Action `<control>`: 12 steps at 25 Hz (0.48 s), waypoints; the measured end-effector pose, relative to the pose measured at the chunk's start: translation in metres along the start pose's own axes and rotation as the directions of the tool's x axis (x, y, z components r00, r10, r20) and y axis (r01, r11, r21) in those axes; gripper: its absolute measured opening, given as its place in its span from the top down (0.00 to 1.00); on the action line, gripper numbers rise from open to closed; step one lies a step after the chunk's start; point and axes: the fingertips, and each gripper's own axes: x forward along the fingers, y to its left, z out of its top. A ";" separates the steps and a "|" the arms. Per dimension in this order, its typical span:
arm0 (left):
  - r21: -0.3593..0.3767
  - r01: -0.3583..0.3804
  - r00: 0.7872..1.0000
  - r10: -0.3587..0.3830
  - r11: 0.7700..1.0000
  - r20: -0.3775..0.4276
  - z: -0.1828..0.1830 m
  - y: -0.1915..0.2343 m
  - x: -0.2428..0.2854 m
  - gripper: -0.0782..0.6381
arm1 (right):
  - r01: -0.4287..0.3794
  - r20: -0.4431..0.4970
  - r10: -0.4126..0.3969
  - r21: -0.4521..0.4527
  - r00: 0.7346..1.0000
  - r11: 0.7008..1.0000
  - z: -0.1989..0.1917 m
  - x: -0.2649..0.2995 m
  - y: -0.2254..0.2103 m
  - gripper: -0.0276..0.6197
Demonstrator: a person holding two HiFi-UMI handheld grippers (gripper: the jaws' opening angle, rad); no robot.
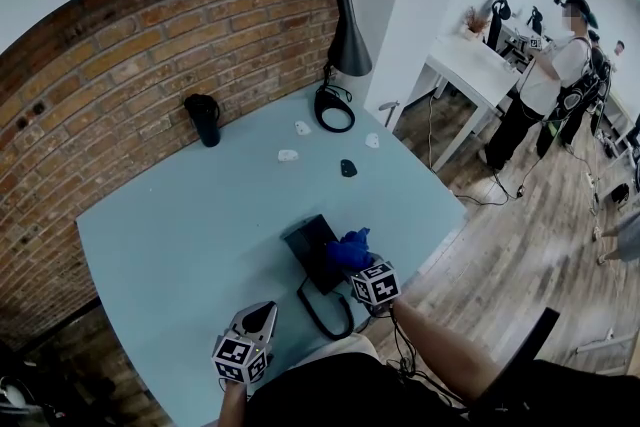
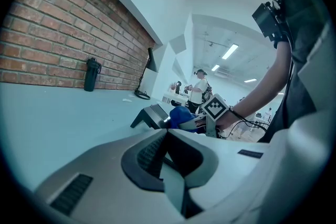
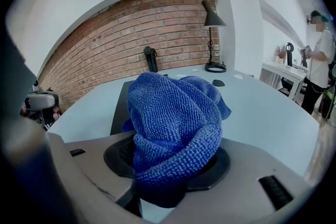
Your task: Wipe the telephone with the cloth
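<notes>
Your right gripper (image 1: 362, 267) has its jaws clamped on the blue cloth (image 3: 176, 123). The cloth is bunched into a thick wad that fills the gap between the jaws and bulges out past their tips.

The wad sits at the right side of the black telephone (image 1: 310, 245). From your head view it overlaps the set's right edge. Whether it actually presses on the surface cannot be confirmed.

The telephone stands on the pale blue table (image 1: 180, 235), close to the near edge and toward its right end. A black cord (image 1: 325, 313) loops from the telephone toward that edge.

Your left gripper (image 1: 262, 317) hangs over the near edge, left of the telephone and apart from it. Its jaws are drawn together with nothing between them.

A dark bottle (image 1: 205, 118) stands upright at the far edge, along the brick wall (image 1: 150, 45). A black lamp (image 1: 343, 55) rises from a ring base at the far right corner.

Three small white pieces (image 1: 288, 155) and one small black piece (image 1: 348, 168) lie in front of the lamp, well clear of the telephone.

A person (image 1: 550, 65) stands at a white table (image 1: 480, 65) beyond the right edge.
</notes>
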 end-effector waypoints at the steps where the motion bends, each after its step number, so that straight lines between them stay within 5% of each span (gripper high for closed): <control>1: -0.001 0.001 1.000 -0.001 1.000 0.000 0.000 0.000 0.000 0.89 | 0.002 -0.006 -0.002 0.007 1.000 1.000 -0.003 -0.001 0.000 0.62; 8: 0.003 -0.002 1.000 0.002 1.000 0.007 0.002 -0.001 0.000 0.89 | -0.044 -0.134 0.048 0.034 0.990 0.998 -0.027 -0.010 -0.002 0.62; 10: 0.003 -0.005 1.000 0.005 1.000 0.010 0.003 0.000 -0.001 0.89 | -0.097 -0.245 0.102 0.032 0.964 0.995 -0.037 -0.016 0.001 0.62; 12: 0.000 -0.011 1.000 0.011 1.000 0.014 0.005 0.002 -0.003 0.89 | -0.199 -0.382 0.194 0.028 0.904 0.980 -0.047 -0.027 0.013 0.62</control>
